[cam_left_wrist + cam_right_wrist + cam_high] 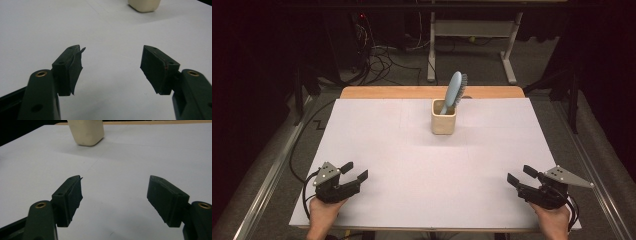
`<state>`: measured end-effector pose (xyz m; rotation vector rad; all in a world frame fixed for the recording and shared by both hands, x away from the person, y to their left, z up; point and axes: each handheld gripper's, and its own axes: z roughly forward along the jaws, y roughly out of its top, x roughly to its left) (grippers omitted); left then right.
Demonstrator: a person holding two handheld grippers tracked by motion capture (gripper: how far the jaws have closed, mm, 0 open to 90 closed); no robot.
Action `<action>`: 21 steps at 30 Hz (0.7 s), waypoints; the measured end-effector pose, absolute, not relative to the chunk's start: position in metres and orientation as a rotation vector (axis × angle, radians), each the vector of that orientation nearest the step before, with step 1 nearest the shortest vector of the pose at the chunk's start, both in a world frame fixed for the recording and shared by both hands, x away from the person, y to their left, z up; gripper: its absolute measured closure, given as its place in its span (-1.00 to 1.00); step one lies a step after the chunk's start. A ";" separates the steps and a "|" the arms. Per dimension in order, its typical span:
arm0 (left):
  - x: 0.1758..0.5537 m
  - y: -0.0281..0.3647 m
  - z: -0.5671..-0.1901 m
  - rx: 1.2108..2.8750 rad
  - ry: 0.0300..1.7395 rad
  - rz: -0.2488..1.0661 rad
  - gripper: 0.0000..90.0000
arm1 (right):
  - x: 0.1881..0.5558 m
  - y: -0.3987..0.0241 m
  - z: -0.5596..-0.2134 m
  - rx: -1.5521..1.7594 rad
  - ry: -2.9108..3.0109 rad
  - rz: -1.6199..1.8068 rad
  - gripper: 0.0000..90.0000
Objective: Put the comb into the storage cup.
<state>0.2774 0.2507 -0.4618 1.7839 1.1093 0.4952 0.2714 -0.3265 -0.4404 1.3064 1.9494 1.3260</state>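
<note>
a cream square cup (444, 117) stands upright near the far middle of the white table (412, 165), with a light blue hairbrush (454, 91) standing in it, handle down and head leaning to the right above the rim. the left gripper (354, 171) rests at the near left corner, its jaws spread wide with nothing between them. the right gripper (521, 176) rests at the near right corner, jaws likewise spread apart and empty. both sit well apart from the cup.

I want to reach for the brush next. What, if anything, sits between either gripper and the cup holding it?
Nothing visible does. Bare white sheet lies between the left gripper, the right gripper and the cream cup. The blue brush stands in the cup, leaning right. Both grippers' jaws are open.
</note>
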 end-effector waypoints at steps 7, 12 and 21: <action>0.277 0.251 -0.461 1.783 1.108 0.497 -0.24 | 0.269 -0.328 -0.444 1.314 1.943 1.327 -0.38; 0.277 0.251 -0.461 1.779 1.109 0.497 -0.24 | 0.267 -0.330 -0.447 1.324 1.941 1.325 -0.38; 0.276 0.252 -0.461 1.779 1.107 0.501 -0.24 | 0.262 -0.336 -0.452 1.335 1.920 1.328 -0.38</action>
